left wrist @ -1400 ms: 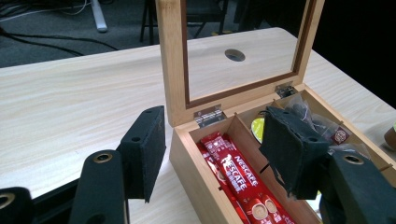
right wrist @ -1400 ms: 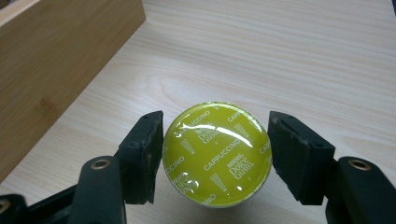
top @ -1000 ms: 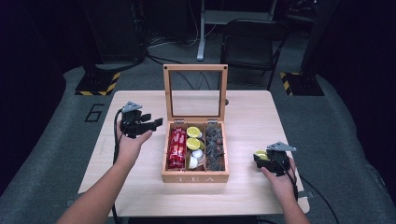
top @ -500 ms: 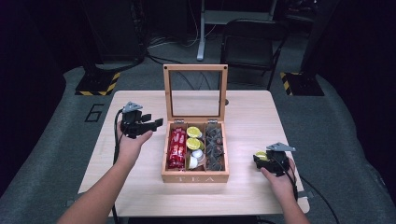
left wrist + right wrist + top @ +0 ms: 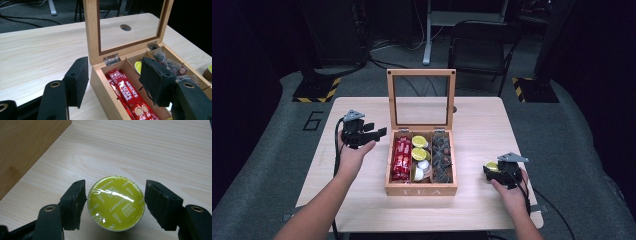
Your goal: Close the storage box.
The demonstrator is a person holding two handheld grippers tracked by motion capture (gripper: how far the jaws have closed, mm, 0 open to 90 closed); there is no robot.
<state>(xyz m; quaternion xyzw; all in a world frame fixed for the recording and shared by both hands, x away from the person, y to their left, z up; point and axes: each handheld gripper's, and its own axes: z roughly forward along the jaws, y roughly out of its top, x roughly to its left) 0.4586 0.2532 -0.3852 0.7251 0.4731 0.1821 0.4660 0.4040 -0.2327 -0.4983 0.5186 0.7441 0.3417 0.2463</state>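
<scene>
While right tool (image 5: 115, 205) straddles capsule (image 5: 116, 203), jaws parted | left tool (image 5: 115, 82) gapes beside box (image 5: 105, 82) edge

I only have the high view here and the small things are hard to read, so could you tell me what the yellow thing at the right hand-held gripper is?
Observer: It is a yellow capsule with CAPPUCCINO printed on its foil lid, sitting on the table.
Operator: Thank you. Is the right hand-held gripper clamped on it?
Observer: No, the jaws stand open on either side of it, with a visible gap on the right side.
Operator: And what are the red packets in the tea box?
Observer: They are Nescafe sticks, seen between the open jaws of the left hand-held gripper.
</scene>
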